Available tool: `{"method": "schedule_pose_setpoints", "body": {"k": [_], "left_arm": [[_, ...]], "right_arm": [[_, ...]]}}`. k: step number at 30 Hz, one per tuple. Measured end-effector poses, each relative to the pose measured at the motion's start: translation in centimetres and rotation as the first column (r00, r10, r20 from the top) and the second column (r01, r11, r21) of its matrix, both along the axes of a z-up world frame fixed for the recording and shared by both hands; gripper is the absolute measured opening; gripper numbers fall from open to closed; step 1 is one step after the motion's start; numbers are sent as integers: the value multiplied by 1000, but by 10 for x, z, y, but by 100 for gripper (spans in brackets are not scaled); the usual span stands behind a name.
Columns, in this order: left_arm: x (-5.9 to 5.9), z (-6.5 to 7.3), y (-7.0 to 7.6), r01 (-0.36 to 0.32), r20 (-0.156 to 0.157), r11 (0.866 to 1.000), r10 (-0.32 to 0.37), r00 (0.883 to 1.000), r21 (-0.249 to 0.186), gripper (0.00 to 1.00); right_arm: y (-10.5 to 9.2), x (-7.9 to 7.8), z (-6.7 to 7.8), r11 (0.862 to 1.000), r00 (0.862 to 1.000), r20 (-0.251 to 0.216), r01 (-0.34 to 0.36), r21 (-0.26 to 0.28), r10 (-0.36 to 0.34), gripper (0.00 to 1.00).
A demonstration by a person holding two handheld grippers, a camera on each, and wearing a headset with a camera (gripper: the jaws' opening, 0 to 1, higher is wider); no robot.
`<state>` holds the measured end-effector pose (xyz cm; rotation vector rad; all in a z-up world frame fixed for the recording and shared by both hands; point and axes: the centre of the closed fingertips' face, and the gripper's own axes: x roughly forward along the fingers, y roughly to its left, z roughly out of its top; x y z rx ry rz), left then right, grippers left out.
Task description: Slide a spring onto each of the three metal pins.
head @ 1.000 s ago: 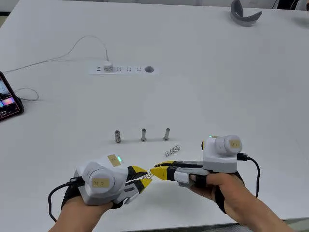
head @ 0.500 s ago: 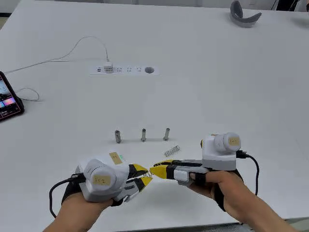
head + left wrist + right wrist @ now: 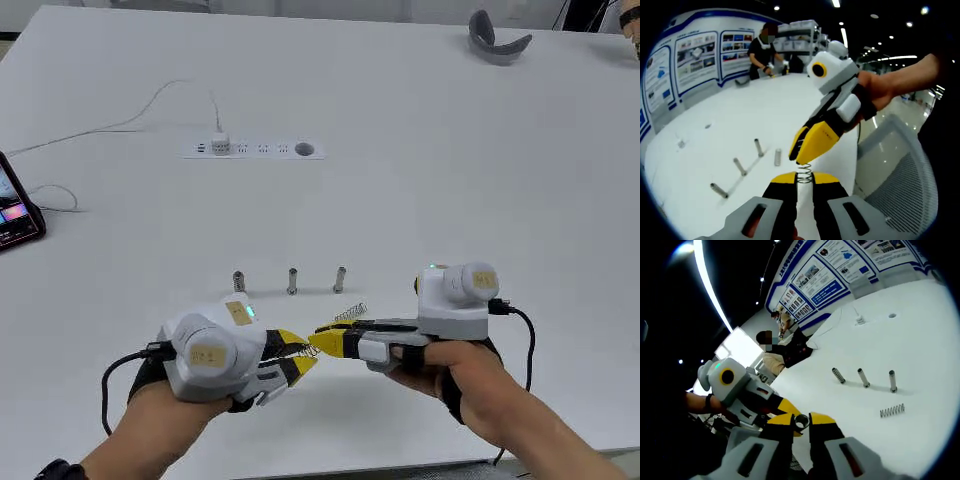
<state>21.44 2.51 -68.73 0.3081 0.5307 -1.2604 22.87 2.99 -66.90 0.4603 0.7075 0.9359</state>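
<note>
**A:** Where is the small coiled metal spring (image 3: 804, 171)?

**B:** It is up in the air, over the near edge of the white surface (image 3: 450, 180). Your left tongs (image 3: 805, 179) are almost shut and squeeze one end of it. Your right tongs (image 3: 801, 421) are almost shut too, and pinch the other end.

**A:** And the three short metal pins (image 3: 292, 281)?

**B:** They stand up straight in a row near the middle of the surface, a little past your tongs. The left pin (image 3: 239, 282) has a coil around it. The other two are smooth.

**A:** What else is there?

**B:** A loose second spring (image 3: 350, 312) lies flat near the right pin, on the side of the near edge. A white power strip (image 3: 255, 149) lies farther back. A dark phone (image 3: 15, 210) sits at the left edge. A grey curved band (image 3: 495, 40) lies by the far right corner.
</note>
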Motion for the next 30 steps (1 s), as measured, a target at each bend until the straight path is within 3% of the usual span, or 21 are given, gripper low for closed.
{"method": "schedule_pose_setpoints", "body": {"k": [4,7,12,14,17,20,23,25,30], "left_arm": [[3,5,-3,11,-3,1000,-11,1000,-20,10],[2,8,-5,26,-5,999,-26,1000,-29,10],[5,13,-8,53,-19,997,-55,998,-58,10],[5,16,-10,67,-30,995,-69,997,-77,10],[5,21,-11,87,-21,993,-89,996,-84,10],[4,24,-13,109,-24,990,-112,993,-94,10],[2,28,-15,121,-24,987,-124,992,-105,9],[1,30,-16,136,-20,985,-139,990,-103,9],[-4,29,-15,173,-7,982,-174,985,-76,9]], "right_arm": [[-1,2,7,998,999,33,-38,-42,40,13],[0,2,9,990,993,63,-93,-103,99,13],[1,0,16,955,968,110,-199,-219,227,12],[2,-2,20,930,949,121,-250,-268,290,12],[2,-4,22,879,913,127,-325,-348,388,12],[2,-7,24,814,864,121,-402,-420,489,12],[4,-9,27,777,830,127,-439,-451,543,13],[4,-12,27,739,803,115,-470,-483,585,13],[5,-19,22,667,750,90,-518,-536,655,13]]}}
